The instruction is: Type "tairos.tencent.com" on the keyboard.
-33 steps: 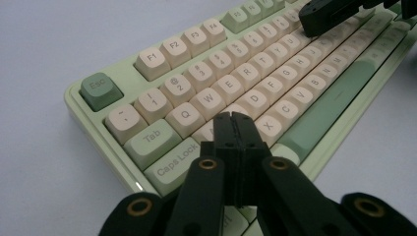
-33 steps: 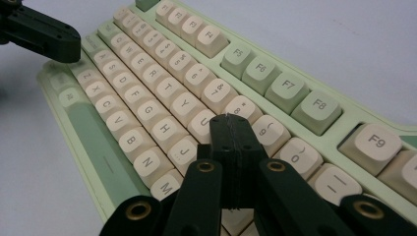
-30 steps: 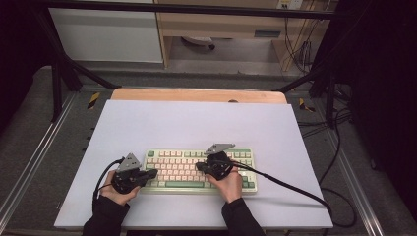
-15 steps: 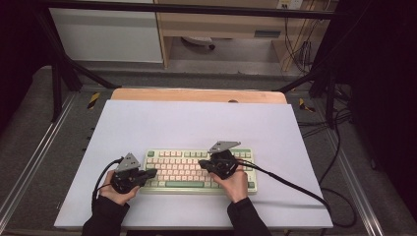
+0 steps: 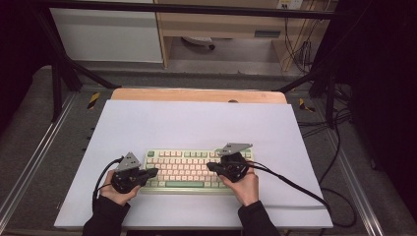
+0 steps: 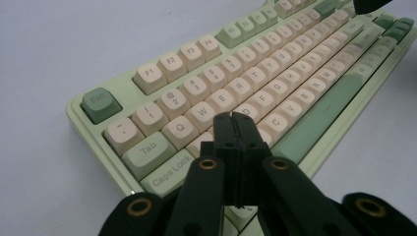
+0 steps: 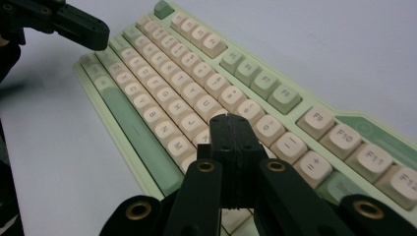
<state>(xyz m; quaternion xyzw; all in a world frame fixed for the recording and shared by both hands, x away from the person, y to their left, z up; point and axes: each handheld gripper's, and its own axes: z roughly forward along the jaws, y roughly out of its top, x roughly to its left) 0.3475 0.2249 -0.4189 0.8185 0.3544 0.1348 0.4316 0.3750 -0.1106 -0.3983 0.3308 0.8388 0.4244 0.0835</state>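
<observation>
Left gripper (image 5: 153, 172) pressed shut, tips over the keyboard (image 5: 196, 168) at its left end, above the keys right of Caps Lock. Right gripper (image 5: 210, 167) likewise closed, empty, poised over the right half near the number row. Keyboard near the front of the white table (image 5: 196, 123). Key lettering readable from the gripper views, blurred from above. Pale green case, cream keys, darker green Esc (image 6: 100, 104) and spacebar (image 7: 140, 140).

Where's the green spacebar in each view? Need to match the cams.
High view: spacebar at the keyboard's near edge, between the two hands.
Left gripper view: spacebar, right of the shut left gripper.
Right gripper view: spacebar, left of the shut right gripper.
Shared landmark: green Esc key.
</observation>
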